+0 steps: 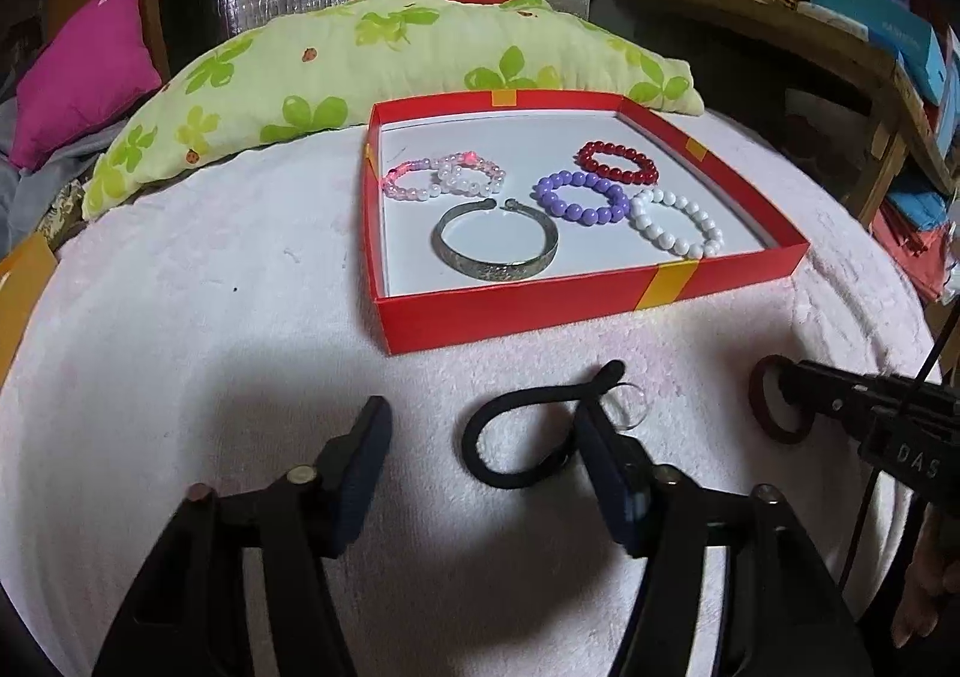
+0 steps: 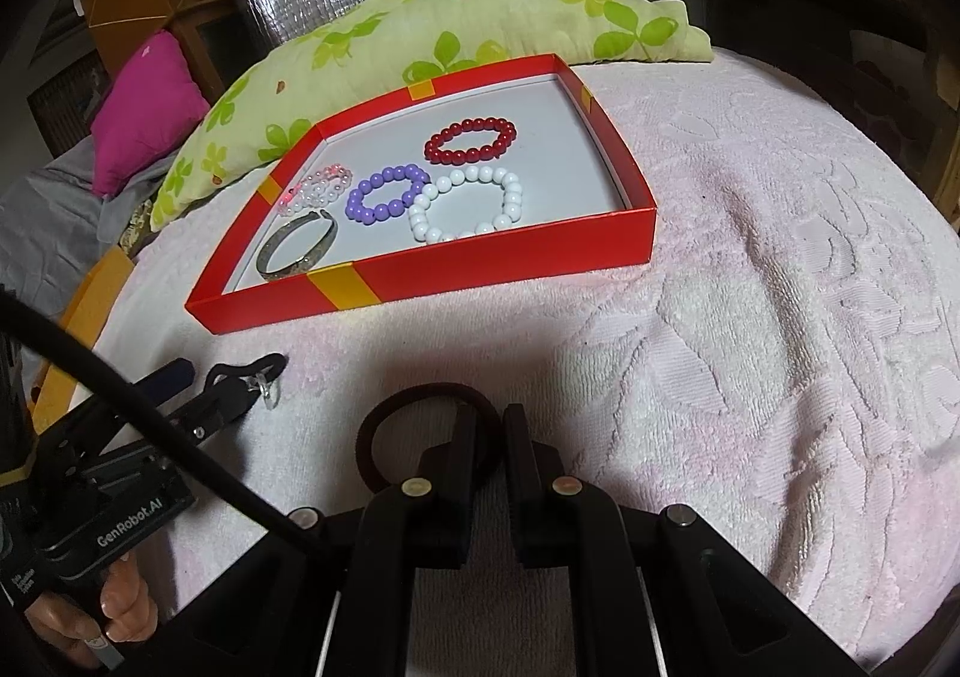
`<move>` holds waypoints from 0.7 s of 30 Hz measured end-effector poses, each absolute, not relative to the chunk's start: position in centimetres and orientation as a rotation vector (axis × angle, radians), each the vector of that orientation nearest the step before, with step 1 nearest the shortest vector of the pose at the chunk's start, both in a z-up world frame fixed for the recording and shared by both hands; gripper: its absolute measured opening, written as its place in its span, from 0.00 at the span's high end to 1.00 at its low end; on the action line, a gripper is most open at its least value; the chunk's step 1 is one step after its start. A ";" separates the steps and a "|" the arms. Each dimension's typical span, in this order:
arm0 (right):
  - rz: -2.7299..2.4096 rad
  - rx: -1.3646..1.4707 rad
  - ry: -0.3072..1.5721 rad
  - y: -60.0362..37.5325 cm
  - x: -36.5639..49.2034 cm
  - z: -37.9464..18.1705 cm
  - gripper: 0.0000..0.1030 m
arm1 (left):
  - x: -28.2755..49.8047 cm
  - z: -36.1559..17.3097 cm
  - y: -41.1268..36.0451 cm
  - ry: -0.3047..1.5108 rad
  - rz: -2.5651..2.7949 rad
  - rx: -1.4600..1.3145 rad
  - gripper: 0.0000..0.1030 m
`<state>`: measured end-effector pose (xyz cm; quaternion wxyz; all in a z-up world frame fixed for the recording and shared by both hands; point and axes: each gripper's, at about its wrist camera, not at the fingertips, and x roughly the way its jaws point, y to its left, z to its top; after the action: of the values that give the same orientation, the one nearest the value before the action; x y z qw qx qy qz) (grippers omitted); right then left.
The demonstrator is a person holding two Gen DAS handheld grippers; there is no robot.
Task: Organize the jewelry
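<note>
Jewelry is mostly gathered already: inside the red box (image 1: 591,297) lie a silver bangle (image 1: 495,246), a purple bead bracelet (image 1: 581,195), a white bead bracelet (image 1: 676,224), a dark red bead bracelet (image 1: 618,161) and a pink and white beaded piece (image 1: 444,177) near the far left corner. All five rest on the pale floor of the box, the purple and white ones touching or nearly so.

Two pieces are left outside, both on the pink towel-covered surface (image 2: 750,317) in front of the box. One is a black hair tie (image 1: 516,437) with a small clear ring (image 1: 630,407) just beside it. The left gripper (image 1: 480,440) stands half open around it, its right finger over the loop and its left finger clear of it, so the tie is between the jaws but not pinched. The other is a maroon hair band (image 2: 432,395). The right gripper (image 2: 489,437) is clenched nearly shut on the band's near side, apparently pinching its edge, with the band low against the towel.

By my judgement the sorting is well over halfway: five pieces are in, and both leftovers sit at a gripper, one gripped and one about to be. What is left is to carry each to the box and set it in the free space along the near and right sides.
</note>
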<state>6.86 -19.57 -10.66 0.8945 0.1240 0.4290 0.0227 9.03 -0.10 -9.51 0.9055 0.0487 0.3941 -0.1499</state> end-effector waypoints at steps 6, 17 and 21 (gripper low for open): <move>0.047 0.258 0.889 -19.6 6.9 -10.6 0.88 | 9.4 -9.7 0.2 0.834 -0.340 0.046 0.79; 0.045 0.233 0.880 -19.2 6.9 -10.4 0.89 | 9.1 -9.1 0.6 0.815 -0.374 -0.005 0.93; 0.054 0.254 0.863 -19.3 6.7 -10.2 0.90 | 8.7 -8.7 0.7 0.797 -0.380 -0.003 0.93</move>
<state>6.74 -19.34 -10.20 0.9002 0.1227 0.4169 0.0262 8.69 0.70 -8.66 0.9040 -0.0014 0.3859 -0.1840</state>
